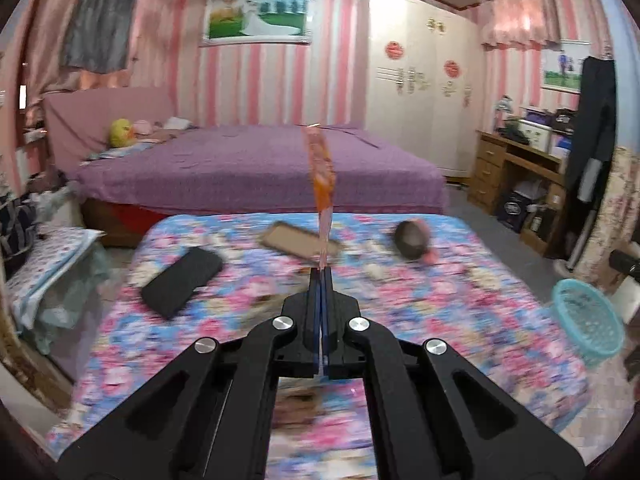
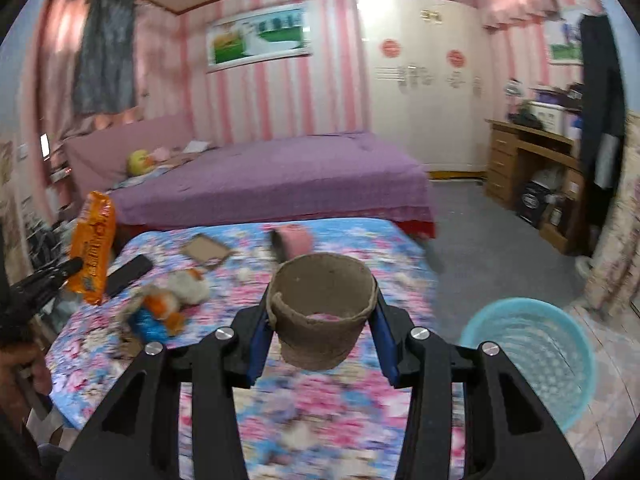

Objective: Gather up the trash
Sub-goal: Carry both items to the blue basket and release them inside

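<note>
Your left gripper [image 1: 321,270] has its jaws clamped on an orange wrapper [image 1: 320,168]; your right gripper [image 2: 322,312] squeezes a brown paper cup [image 2: 320,312] above the floral bed [image 2: 320,400].

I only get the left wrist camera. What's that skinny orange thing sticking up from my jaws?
Observer: In the right wrist view it's a flat orange snack wrapper with printing on its face. You see it edge-on. The left gripper pinches it low down.
Operator: What's my other hand got?
Observer: The right gripper holds a brown pulp cup between its jaws, upright, with the open top showing.
Operator: Is there more trash?
Observer: A crumpled orange, blue and white bundle lies on the flowered bedspread, left of the cup.
</note>
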The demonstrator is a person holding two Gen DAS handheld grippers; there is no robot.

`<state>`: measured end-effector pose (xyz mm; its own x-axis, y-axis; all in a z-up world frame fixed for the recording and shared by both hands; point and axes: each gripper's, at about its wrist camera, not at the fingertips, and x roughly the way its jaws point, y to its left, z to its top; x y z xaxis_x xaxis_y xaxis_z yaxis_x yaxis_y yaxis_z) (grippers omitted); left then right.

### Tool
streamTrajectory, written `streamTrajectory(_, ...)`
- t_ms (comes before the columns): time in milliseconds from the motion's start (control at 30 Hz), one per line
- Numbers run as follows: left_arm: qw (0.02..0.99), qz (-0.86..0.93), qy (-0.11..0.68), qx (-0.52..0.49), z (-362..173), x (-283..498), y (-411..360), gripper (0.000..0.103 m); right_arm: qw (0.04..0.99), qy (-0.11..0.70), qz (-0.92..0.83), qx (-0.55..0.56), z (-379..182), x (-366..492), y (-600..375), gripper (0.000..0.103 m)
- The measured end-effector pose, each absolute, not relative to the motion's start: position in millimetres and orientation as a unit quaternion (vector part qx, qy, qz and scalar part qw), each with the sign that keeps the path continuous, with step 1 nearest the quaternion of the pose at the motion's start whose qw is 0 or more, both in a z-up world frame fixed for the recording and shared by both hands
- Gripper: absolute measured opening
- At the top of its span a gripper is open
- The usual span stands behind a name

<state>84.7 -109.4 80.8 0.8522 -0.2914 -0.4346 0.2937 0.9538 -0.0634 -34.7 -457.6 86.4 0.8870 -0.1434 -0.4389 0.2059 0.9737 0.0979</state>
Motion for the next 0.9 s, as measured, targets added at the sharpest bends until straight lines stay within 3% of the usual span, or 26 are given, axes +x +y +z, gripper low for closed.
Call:
streamTrajectory(367,0.923,-0.296,0.244,0.014,96,56,-298,0.000,0.959,0.217,-0.176,0.053,91,-76,-555,0.044)
streamTrajectory(900,0.830,-0.466,0.304,0.039,42,32,-507,0.000,0.933,0.251,-0.247,0.079,50,-101,-675,0.044)
